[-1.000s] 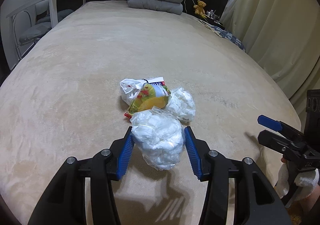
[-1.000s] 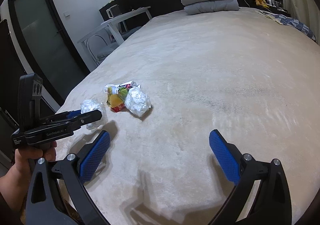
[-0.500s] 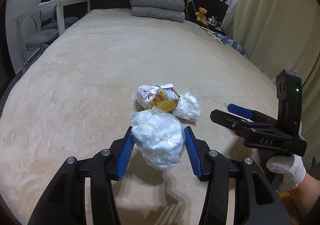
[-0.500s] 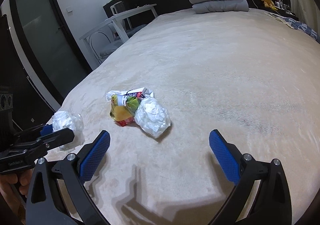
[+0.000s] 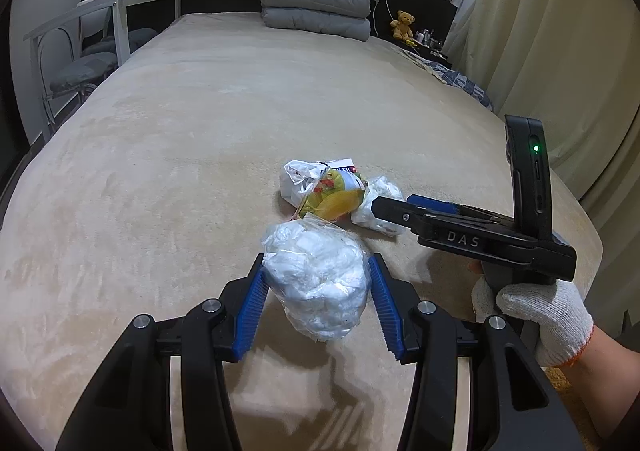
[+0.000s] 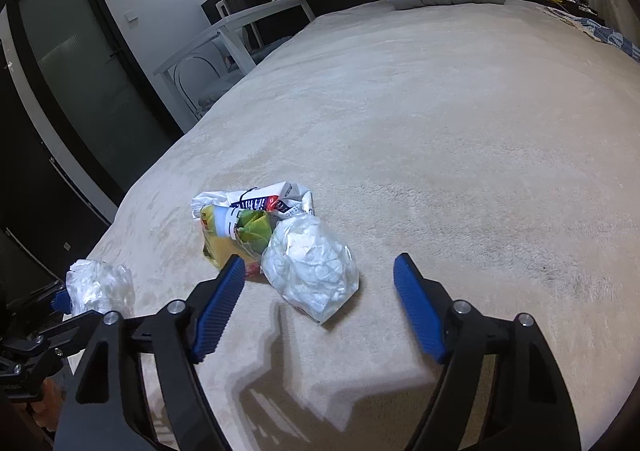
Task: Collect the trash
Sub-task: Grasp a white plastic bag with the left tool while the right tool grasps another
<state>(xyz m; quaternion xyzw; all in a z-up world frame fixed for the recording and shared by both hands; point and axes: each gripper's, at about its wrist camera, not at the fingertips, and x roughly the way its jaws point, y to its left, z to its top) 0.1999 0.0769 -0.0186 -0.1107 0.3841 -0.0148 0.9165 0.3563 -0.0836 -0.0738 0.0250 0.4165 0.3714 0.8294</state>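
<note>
Here the left gripper (image 5: 316, 291) clamps a crumpled clear tissue-stuffed bag (image 5: 316, 279); right gripper (image 6: 320, 303) gapes, holding nothing

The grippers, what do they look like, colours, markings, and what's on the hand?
Both the left gripper and right gripper have black angular frames, silver bolts and ribbed blue finger pads. The right one's side reads "DAS" and carries a black upright unit with a green light. The right hand wears a white knit glove.

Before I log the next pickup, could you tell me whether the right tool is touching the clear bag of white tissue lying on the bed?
Apart. The right wrist view shows the right tool open, with bare blanket between its fingers and the bag of white tissue.
</note>
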